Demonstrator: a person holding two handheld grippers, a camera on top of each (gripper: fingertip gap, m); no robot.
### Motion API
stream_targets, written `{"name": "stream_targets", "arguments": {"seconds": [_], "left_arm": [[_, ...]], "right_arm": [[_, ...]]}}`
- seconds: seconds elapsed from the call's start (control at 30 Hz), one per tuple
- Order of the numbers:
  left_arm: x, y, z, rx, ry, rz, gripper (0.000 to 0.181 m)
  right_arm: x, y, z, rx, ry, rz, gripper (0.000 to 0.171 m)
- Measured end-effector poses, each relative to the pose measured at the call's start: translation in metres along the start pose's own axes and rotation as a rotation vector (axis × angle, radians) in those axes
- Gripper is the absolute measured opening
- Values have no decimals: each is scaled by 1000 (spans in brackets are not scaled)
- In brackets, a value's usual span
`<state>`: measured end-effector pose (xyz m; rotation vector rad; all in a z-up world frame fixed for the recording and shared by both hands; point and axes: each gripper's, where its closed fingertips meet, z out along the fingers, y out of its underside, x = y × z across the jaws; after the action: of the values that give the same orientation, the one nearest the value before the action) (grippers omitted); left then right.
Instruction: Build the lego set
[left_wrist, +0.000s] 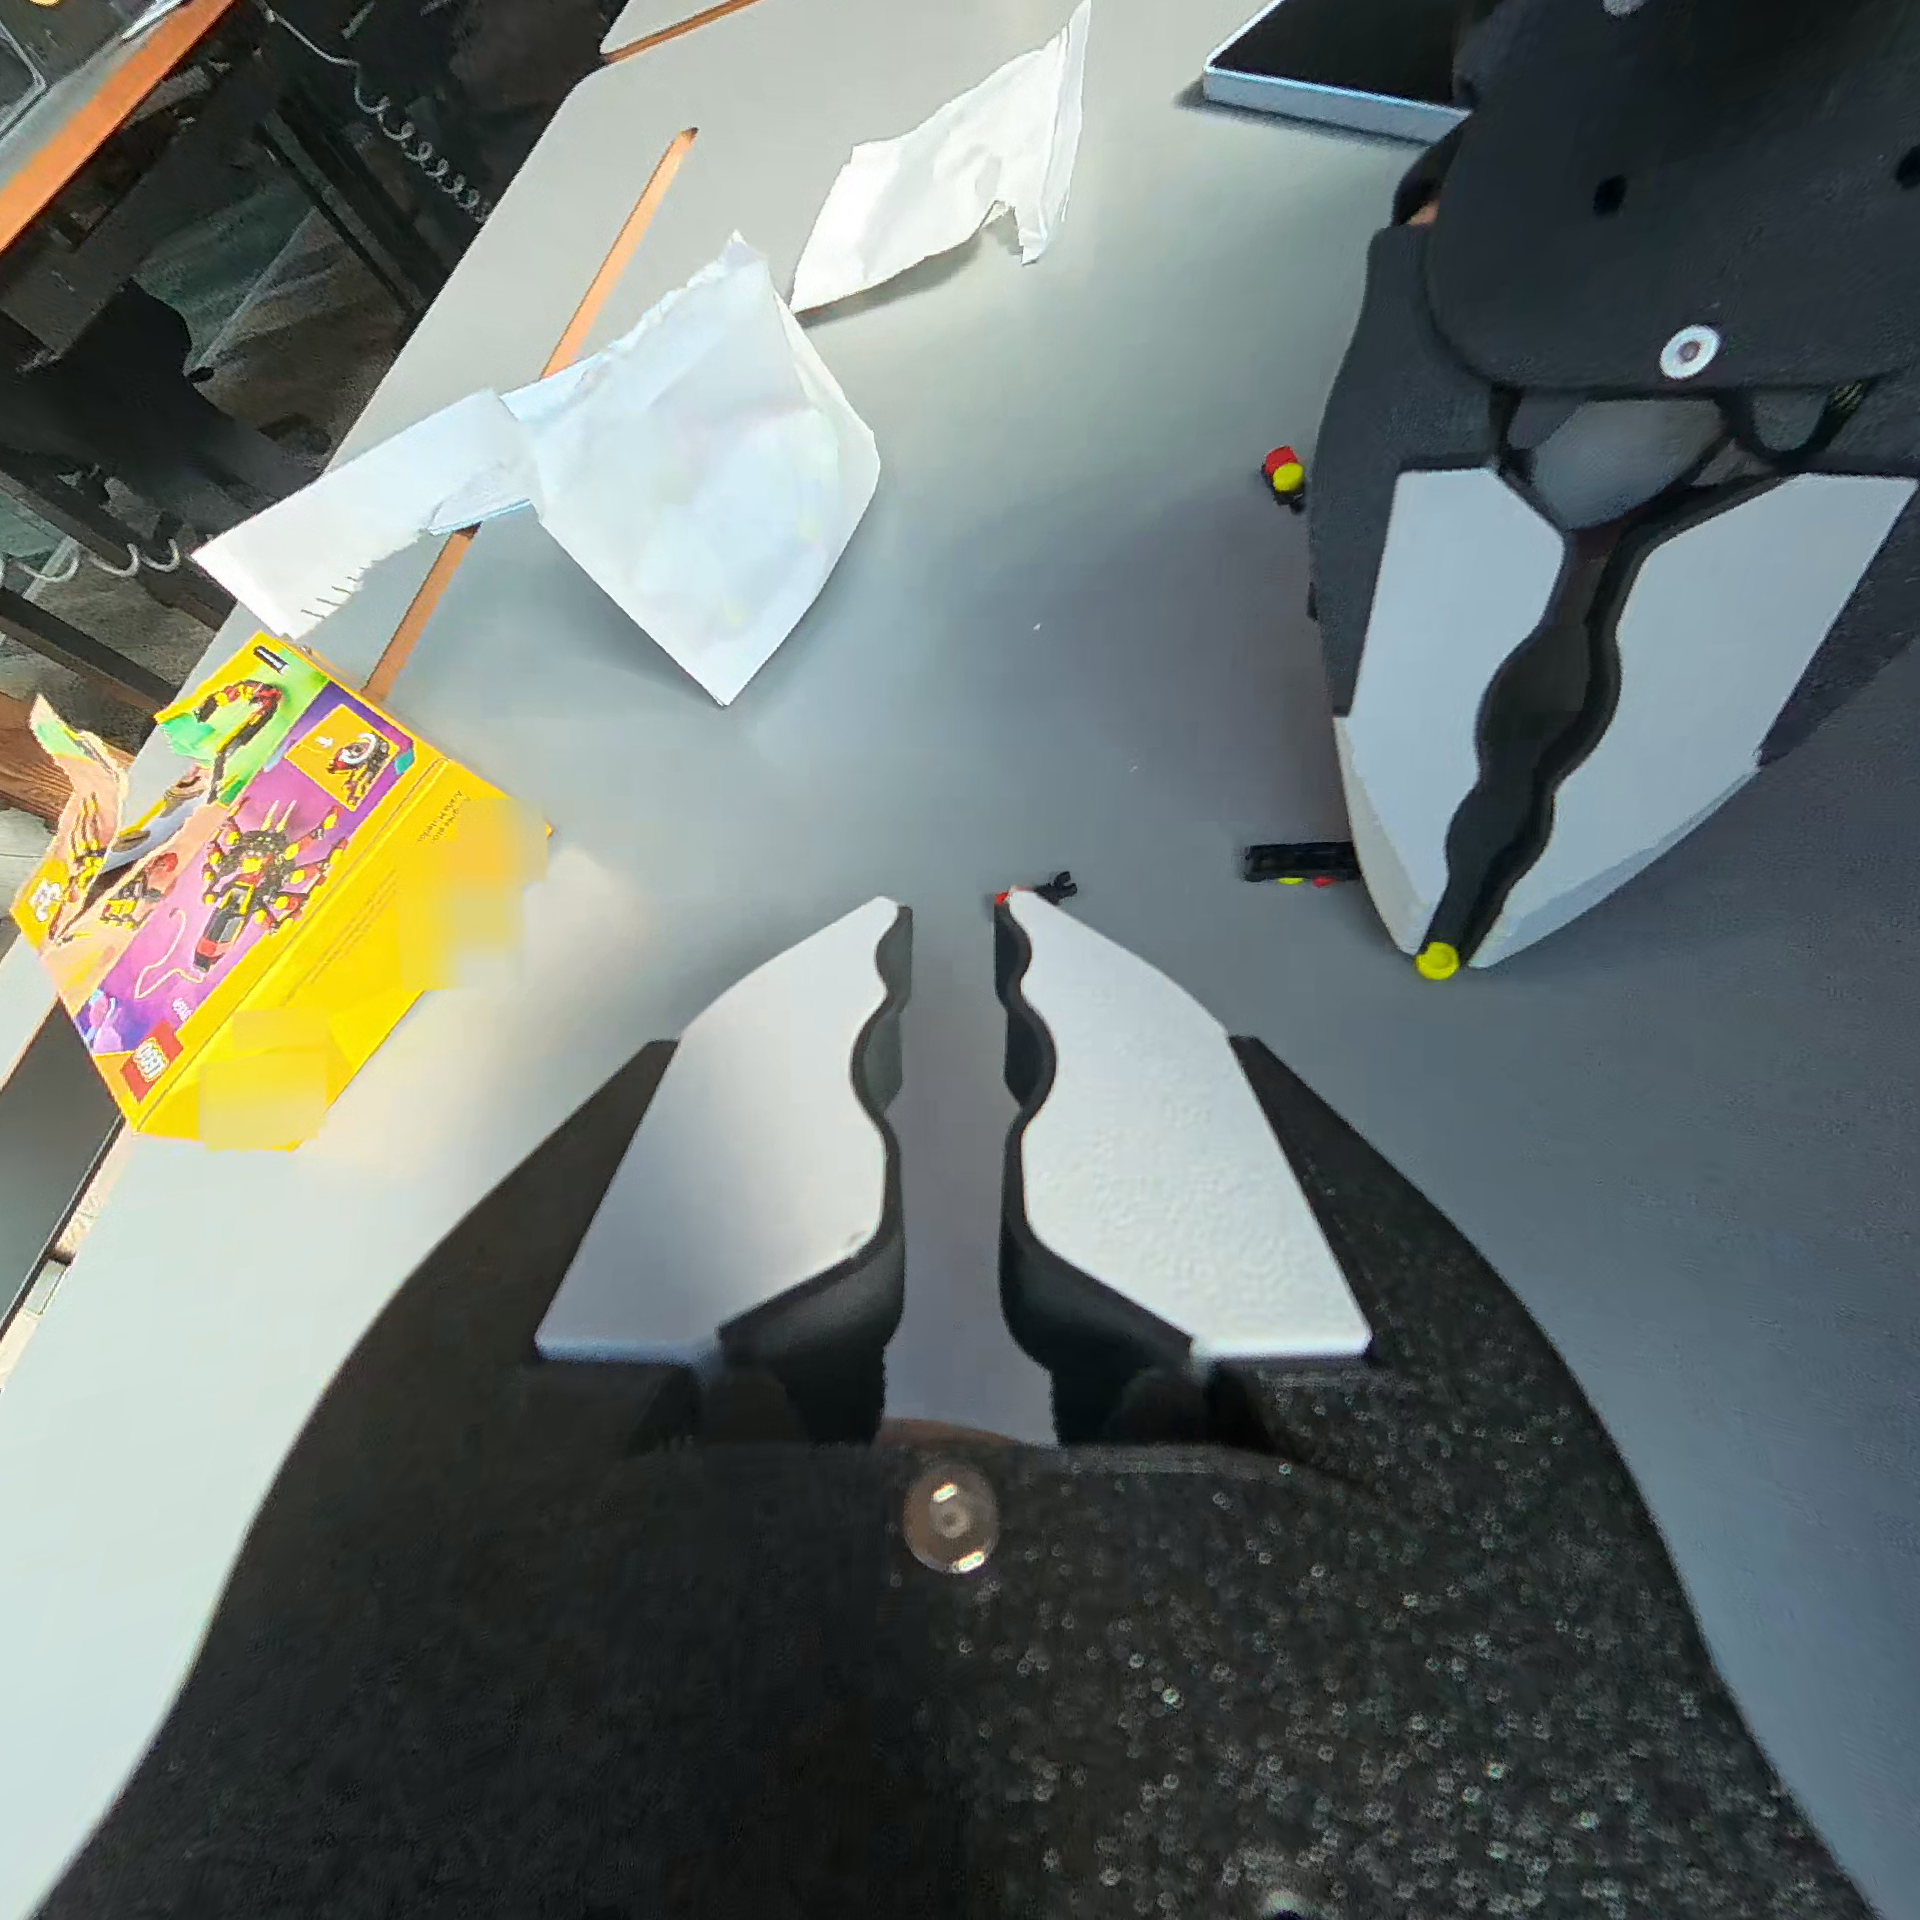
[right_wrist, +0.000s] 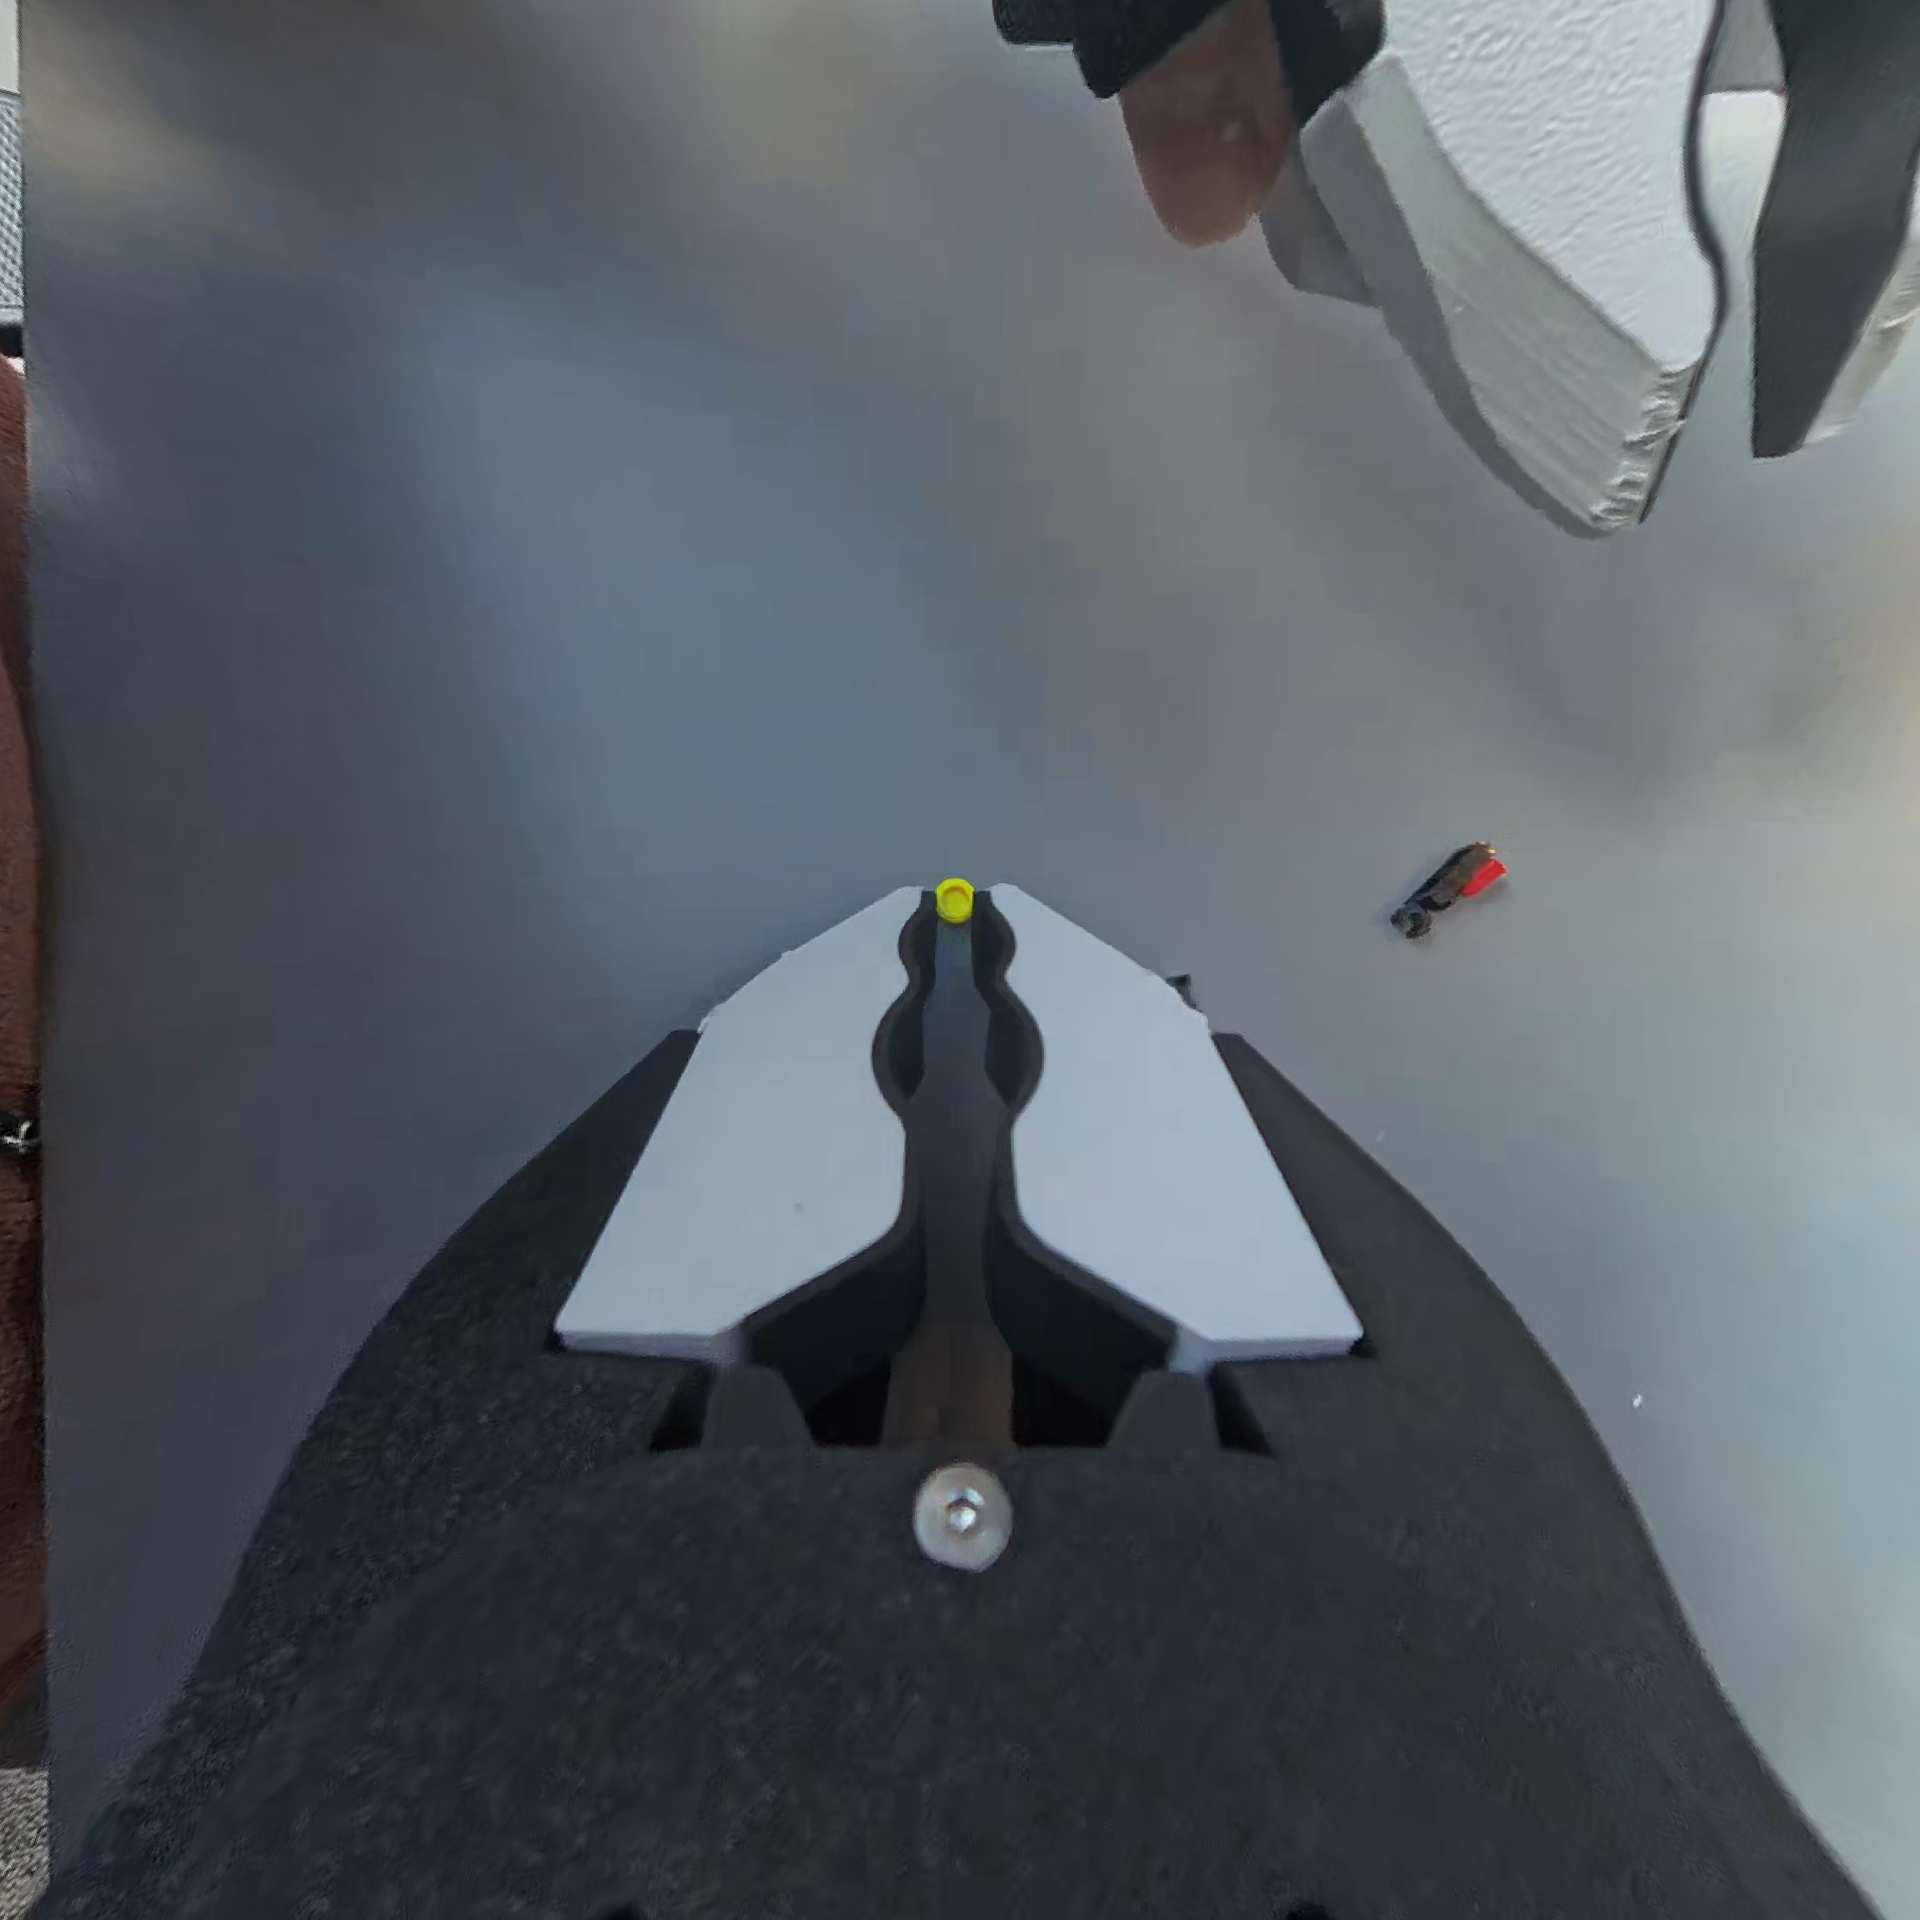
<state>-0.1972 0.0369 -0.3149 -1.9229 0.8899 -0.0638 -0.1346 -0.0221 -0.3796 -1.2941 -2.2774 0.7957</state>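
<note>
My right gripper (right_wrist: 954, 902) is shut on a small round yellow stud (right_wrist: 953, 900) at its fingertips, close over the grey table (right_wrist: 520, 623). It also shows in the left wrist view (left_wrist: 1439, 951), with the yellow stud (left_wrist: 1437, 961) at its tip. My left gripper (left_wrist: 951, 912) is open and empty, and shows at the upper right of the right wrist view (right_wrist: 1704, 468). A small black and red piece (left_wrist: 1044, 890) lies just past its right fingertip, also seen in the right wrist view (right_wrist: 1449, 890). A black plate with yellow and red studs (left_wrist: 1299, 862) lies beside the right gripper. A small red, yellow and black assembly (left_wrist: 1283, 476) sits farther back.
The yellow set box (left_wrist: 281, 914) lies at the left table edge. Two torn white paper bags (left_wrist: 707, 499) (left_wrist: 956, 177) lie at the back. A flat dark tray with a pale rim (left_wrist: 1340, 73) is at the far right. A person's finger (right_wrist: 1195, 145) shows near the left gripper. Left tips to right tips: about 11 cm.
</note>
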Motion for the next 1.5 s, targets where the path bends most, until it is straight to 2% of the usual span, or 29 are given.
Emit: {"name": "stream_targets", "arguments": {"seconds": [0.1,0.23,0.3,0.4,0.47,0.57,0.7,0.8,0.87,0.93,1.0,1.1,1.23,1.37,1.4,1.47,1.5], "left_arm": [[-2,4,0,-6,-9,1,14],[1,6,0,17,-1,5,14],[3,6,2,22,4,8,14],[4,5,4,24,9,9,14],[5,6,4,18,12,15,14],[5,7,3,10,13,24,15],[3,8,2,8,10,22,15],[4,10,5,2,17,21,15],[4,8,8,2,18,26,15],[3,7,9,-3,-1,35,15],[3,10,8,-16,-11,37,15],[8,16,5,-11,10,36,15],[11,22,4,-22,21,47,15],[15,16,8,-3,38,42,15],[16,15,9,-3,41,46,15],[19,14,11,-2,47,57,15],[21,14,11,-1,52,63,15]], "right_arm": [[35,-4,-29,37,72,31,6],[149,12,-115,38,384,140,6],[198,24,-146,6,494,175,6],[232,40,-147,-83,453,238,8],[243,52,-138,-156,414,263,17],[252,57,-134,-158,419,265,22],[244,38,-148,-15,423,285,24],[246,50,-150,-70,483,245,24],[252,61,-151,-100,487,304,28],[243,44,-160,26,482,313,27],[211,21,-159,144,413,323,27],[123,5,-112,135,269,241,30],[31,25,-39,-51,254,212,30],[23,25,-16,-38,330,320,32],[27,24,-14,-23,349,333,29],[32,21,-10,-2,352,348,9],[33,20,-9,9,337,367,8]]}}
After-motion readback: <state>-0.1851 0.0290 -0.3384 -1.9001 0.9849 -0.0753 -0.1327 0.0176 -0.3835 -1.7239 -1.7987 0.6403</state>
